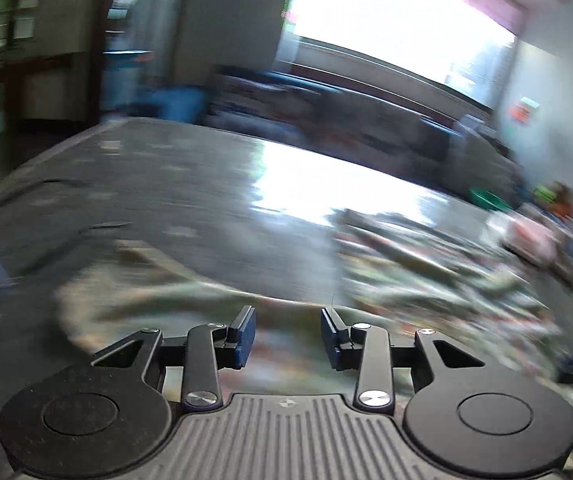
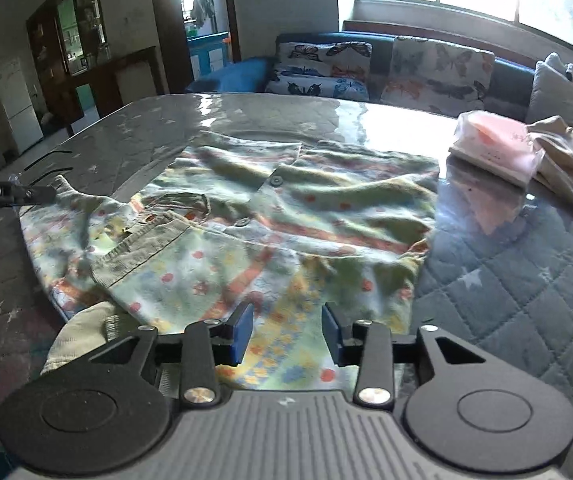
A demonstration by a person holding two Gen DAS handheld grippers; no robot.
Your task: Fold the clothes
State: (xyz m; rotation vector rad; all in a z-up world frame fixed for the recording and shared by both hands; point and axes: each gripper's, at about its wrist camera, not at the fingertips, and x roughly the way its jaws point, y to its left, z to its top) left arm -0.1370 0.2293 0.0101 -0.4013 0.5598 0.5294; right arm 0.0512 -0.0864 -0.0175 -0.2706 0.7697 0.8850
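I see the patterned shirt (image 2: 254, 224) lying rumpled and partly folded on the glass-topped table (image 2: 506, 280) (collar leftward). My right gripper (image 2: 286, 334) hovers angled down over its near hem, jaws apart, empty; left gripper (image 1: 287, 336) likewise parted.

Soft printed cloth shirt (image 2: 270, 216) on glossy quilted table cover (image 2: 506, 280).

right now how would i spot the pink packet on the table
Find the grey quilted table in front of the butterfly sofa. At its far right, right of the flowered shirt, lies the clear pink packet, flat and glossy, touching a crumpled beige garment.
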